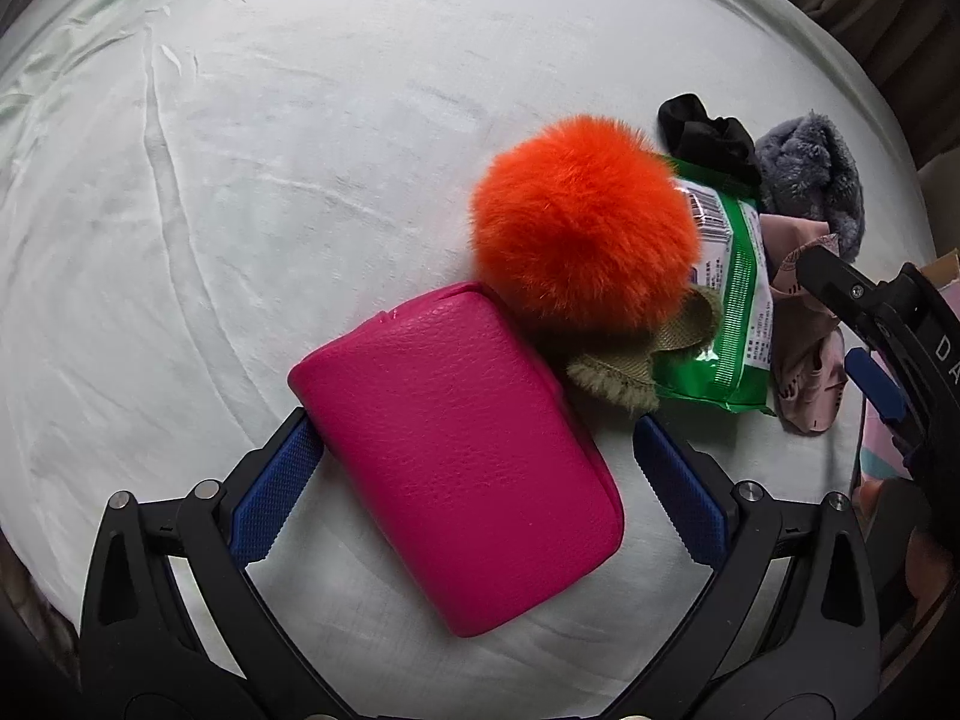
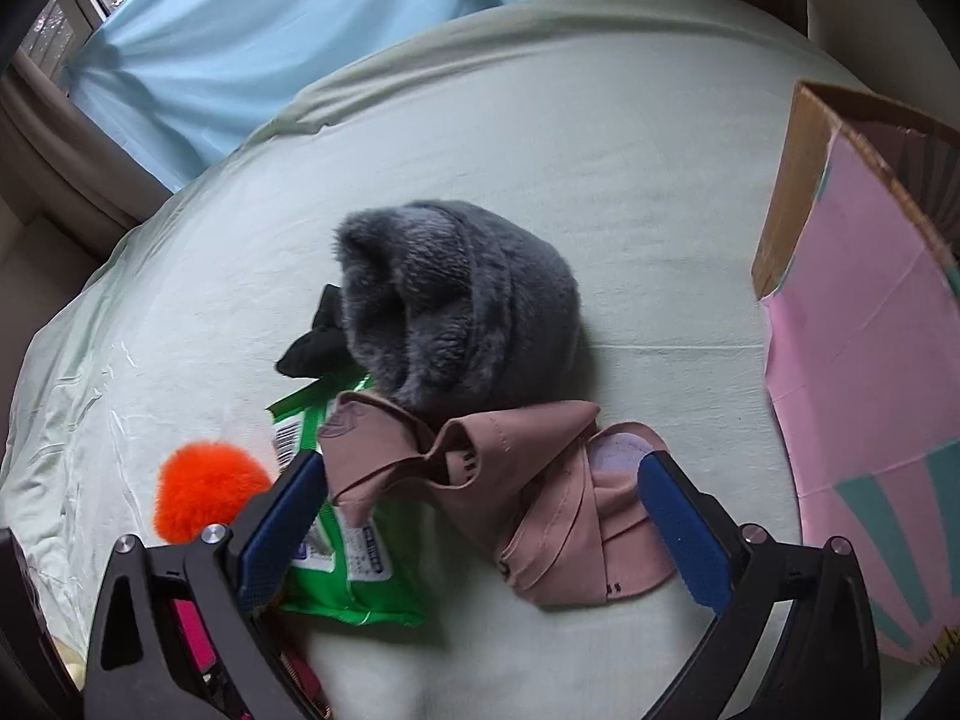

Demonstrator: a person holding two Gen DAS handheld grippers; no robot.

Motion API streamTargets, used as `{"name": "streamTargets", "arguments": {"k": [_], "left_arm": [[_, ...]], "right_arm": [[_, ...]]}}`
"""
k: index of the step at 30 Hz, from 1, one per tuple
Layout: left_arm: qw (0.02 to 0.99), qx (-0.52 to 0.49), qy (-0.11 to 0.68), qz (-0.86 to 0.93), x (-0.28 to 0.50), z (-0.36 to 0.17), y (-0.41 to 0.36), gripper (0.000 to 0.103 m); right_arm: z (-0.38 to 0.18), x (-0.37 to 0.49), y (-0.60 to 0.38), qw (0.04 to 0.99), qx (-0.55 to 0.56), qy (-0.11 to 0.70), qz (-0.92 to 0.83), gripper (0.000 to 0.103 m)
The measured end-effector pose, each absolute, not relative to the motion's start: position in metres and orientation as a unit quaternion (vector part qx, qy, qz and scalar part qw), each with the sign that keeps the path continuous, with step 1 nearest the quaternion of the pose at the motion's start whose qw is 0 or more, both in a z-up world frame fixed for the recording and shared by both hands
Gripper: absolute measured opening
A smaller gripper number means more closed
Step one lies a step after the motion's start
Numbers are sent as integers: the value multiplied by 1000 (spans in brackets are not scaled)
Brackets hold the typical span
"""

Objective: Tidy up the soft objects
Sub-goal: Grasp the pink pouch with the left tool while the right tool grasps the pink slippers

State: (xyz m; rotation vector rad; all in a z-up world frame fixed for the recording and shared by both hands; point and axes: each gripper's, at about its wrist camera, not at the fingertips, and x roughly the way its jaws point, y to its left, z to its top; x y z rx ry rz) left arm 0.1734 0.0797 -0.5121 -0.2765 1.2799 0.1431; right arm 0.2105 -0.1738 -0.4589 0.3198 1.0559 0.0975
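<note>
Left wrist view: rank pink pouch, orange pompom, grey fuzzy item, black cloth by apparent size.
1. pink pouch, nearest the camera, so inflated
2. orange pompom
3. grey fuzzy item, partly hidden
4. black cloth

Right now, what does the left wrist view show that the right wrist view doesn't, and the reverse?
Only the left wrist view shows the whole magenta pouch between the open left claw and the olive furry piece. Only the right wrist view shows the cardboard box, the blue curtain and the open right claw around the pink cloth. Both show the orange pom-pom, green packet, grey fluffy item, black fabric and bedsheet.
</note>
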Motion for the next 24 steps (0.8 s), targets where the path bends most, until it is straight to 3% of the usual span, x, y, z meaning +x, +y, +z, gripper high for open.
{"name": "streamTargets", "arguments": {"k": [14, 20, 24], "left_arm": [[792, -97, 597, 81, 184, -523, 64, 82], [799, -87, 590, 75, 199, -519, 64, 69], [798, -86, 592, 70, 196, -516, 62, 63]], "right_arm": [[-478, 220, -174, 855, 99, 507, 50, 92], [-480, 211, -163, 861, 25, 506, 42, 73], [-478, 210, -164, 858, 17, 511, 50, 54]]}}
